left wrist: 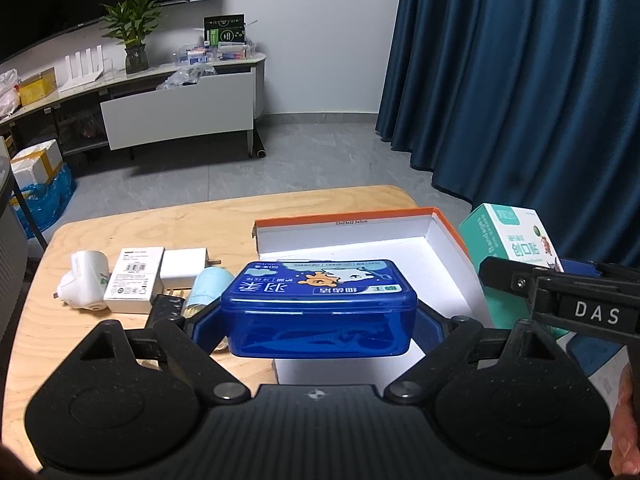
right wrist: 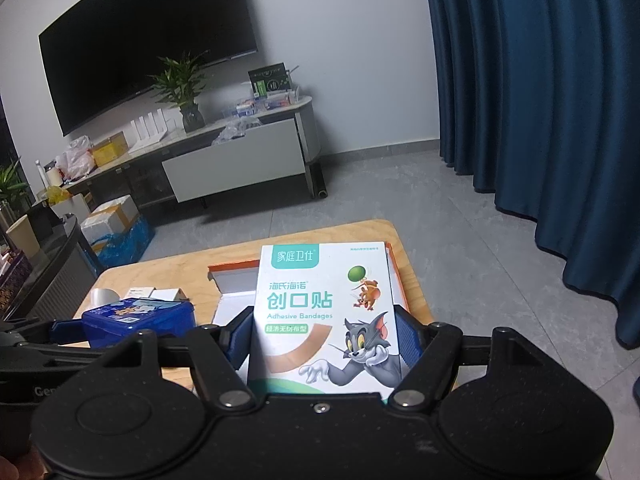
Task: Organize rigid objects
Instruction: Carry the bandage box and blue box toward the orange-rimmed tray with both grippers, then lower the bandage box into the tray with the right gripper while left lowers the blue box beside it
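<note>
Left wrist view: left gripper (left wrist: pixel 318 320) is clamping the blue plastic case (left wrist: pixel 318 306), lifted over the orange-edged box's (left wrist: pixel 448 236) near end
White chargers (left wrist: pixel 134 280): lying left of it
Right gripper (right wrist: pixel 324 340): is pinching the bandage box (right wrist: pixel 324 308) upright above the orange-edged box

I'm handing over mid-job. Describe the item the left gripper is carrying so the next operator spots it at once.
Find the wooden table and the open orange-edged box lying on it. Raised over the box's near end, clamped in the left gripper, is a translucent blue plastic case with a cartoon-printed lid. The white charger and white carton lie on the table to its left, and the right gripper's bandage box is cardboard.
</note>
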`<state>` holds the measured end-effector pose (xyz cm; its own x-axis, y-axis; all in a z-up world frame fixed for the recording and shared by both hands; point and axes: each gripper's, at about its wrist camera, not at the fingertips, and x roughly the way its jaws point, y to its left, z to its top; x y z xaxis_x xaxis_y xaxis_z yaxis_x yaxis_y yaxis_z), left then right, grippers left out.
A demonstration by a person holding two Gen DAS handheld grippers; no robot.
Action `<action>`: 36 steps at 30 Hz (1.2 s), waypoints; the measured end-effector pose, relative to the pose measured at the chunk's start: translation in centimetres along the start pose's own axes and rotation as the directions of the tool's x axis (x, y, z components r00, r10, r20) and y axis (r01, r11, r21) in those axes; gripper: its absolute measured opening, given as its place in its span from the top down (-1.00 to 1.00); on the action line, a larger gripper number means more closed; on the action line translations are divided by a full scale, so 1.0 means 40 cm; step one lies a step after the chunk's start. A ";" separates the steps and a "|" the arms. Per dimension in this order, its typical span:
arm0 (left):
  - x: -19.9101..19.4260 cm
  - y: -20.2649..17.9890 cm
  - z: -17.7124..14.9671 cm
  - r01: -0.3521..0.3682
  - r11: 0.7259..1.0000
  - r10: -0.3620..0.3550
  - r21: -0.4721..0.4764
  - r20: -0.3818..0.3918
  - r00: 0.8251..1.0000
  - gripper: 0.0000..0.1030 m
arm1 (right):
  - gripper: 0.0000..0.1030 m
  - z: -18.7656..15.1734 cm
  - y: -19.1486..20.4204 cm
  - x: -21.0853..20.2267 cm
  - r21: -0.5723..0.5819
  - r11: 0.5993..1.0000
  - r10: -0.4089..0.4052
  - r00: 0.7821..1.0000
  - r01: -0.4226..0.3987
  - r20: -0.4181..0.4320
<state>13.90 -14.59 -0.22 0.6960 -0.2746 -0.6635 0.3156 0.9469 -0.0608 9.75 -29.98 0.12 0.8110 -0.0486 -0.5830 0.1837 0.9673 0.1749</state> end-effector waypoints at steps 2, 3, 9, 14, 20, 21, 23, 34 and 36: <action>0.013 -0.003 0.004 0.005 1.000 -0.005 -0.005 -0.006 1.000 -0.81 | -0.63 0.008 -0.005 0.020 -0.007 1.000 0.004 1.000 -0.004 -0.012; 0.018 -0.004 0.007 0.006 1.000 -0.006 -0.005 -0.007 1.000 -0.81 | -0.63 0.012 -0.008 0.031 -0.009 1.000 0.004 1.000 -0.005 -0.019; 0.056 -0.018 0.025 0.010 1.000 -0.010 -0.003 -0.009 1.000 -0.81 | -0.63 0.039 -0.028 0.099 -0.006 1.000 0.005 0.998 -0.006 -0.059; 0.089 -0.020 0.036 0.008 1.000 -0.008 -0.010 -0.017 1.000 -0.81 | -0.63 0.047 -0.031 0.152 -0.027 1.000 -0.003 0.996 0.001 -0.089; 0.127 -0.014 0.048 -0.002 1.000 0.001 -0.024 -0.030 1.000 -0.81 | -0.63 0.064 -0.043 0.214 -0.027 1.000 -0.010 0.993 0.007 -0.116; 0.133 -0.015 0.051 -0.005 1.000 0.004 -0.023 -0.032 0.999 -0.81 | -0.63 0.066 -0.045 0.222 -0.029 1.000 -0.012 0.993 0.009 -0.118; 0.142 -0.017 0.054 -0.007 1.000 0.006 -0.024 -0.034 0.999 -0.81 | -0.63 0.073 -0.044 0.234 -0.031 0.999 -0.016 0.992 0.012 -0.122; 0.197 -0.044 0.074 0.077 0.996 -0.079 -0.049 -0.051 0.996 -0.88 | -0.72 0.090 -0.074 0.225 -0.009 0.999 -0.040 0.996 0.040 -0.082; 0.186 -0.049 0.070 0.096 0.994 -0.097 -0.043 -0.039 0.994 -0.95 | -0.72 0.087 -0.079 0.199 -0.012 0.999 -0.046 0.997 0.045 -0.063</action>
<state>20.28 -18.95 -2.93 0.6361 -0.3586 -0.6832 0.3526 0.9227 -0.1560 17.57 -34.30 -2.34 0.7653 -0.0774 -0.6390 0.2139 0.9669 0.1391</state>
